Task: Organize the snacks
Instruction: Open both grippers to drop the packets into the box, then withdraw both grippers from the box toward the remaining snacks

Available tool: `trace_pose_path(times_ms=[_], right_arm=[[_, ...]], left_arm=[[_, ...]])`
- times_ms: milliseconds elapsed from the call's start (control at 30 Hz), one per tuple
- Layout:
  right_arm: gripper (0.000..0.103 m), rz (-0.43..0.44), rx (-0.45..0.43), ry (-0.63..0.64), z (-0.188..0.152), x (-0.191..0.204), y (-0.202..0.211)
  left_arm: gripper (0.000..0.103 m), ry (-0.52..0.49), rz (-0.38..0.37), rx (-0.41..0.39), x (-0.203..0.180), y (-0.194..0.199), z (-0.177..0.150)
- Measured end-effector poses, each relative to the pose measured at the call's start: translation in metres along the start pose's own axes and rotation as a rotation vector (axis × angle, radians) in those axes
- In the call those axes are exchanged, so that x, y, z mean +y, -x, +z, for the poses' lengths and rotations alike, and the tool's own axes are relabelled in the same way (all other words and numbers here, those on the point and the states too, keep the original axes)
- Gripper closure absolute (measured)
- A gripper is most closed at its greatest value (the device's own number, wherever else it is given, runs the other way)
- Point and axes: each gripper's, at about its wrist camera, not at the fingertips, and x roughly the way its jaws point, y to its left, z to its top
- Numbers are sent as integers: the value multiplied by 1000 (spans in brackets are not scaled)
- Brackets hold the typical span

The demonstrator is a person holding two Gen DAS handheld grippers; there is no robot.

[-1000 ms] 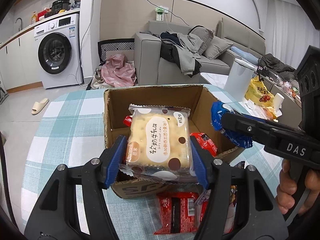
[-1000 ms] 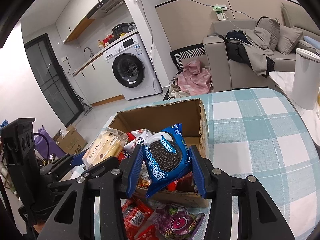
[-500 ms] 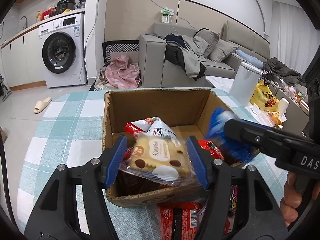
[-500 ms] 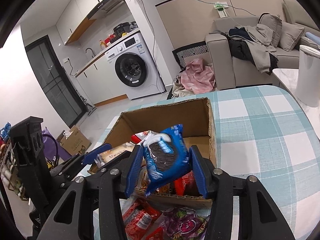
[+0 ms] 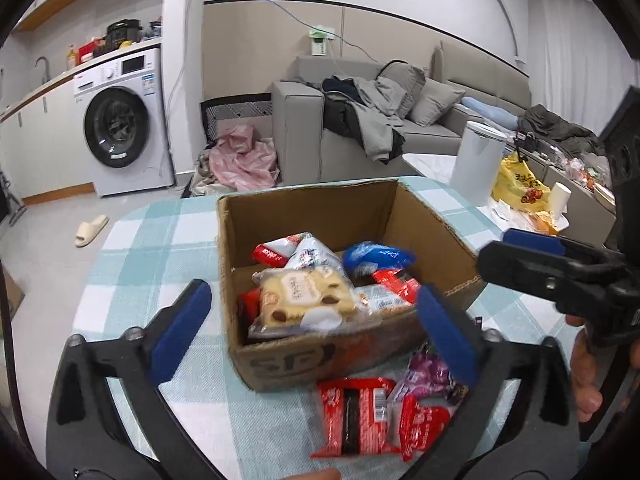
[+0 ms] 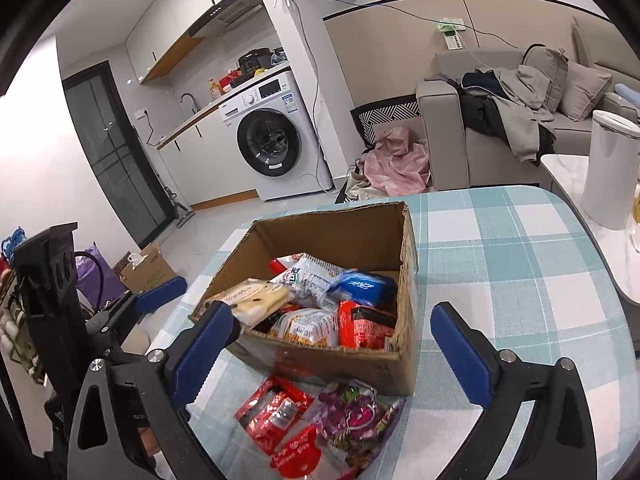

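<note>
We hold both grippers wide over a checked desk [image 6: 520,248], their jaws having just sprung apart and nothing between the pads. The left gripper [image 5: 312,328] frames the near edge of an open box [image 5: 424,216]; the right gripper [image 6: 332,344] frames the same box from the other side. Inside the box lies the yellow biscuit pack [image 5: 308,296], tilted on top of other snacks at the near left, and the blue cookie pack [image 5: 376,258] rests further back toward the right wall. Red packs [image 5: 394,280] and a white pack [image 5: 316,252] fill the space around them. Outside the box, on the desk just in front of it, lie a red pack [image 6: 276,410] and a purple pack [image 6: 352,416], with another red one [image 6: 298,458] touching them. A hand [image 5: 584,376] grips the right gripper's handle at the edge of the left view.
</note>
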Motion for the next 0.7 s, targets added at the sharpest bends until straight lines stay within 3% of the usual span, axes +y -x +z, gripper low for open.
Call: trace_pose_path(times_ms=[133, 700], right_arm=[[0, -5, -10, 31, -7, 3, 13], [0, -20, 10, 101, -46, 18, 47]], left_arm=[[1, -6, 41, -17, -1, 18, -10], [1, -19, 32, -16, 3, 87, -48]])
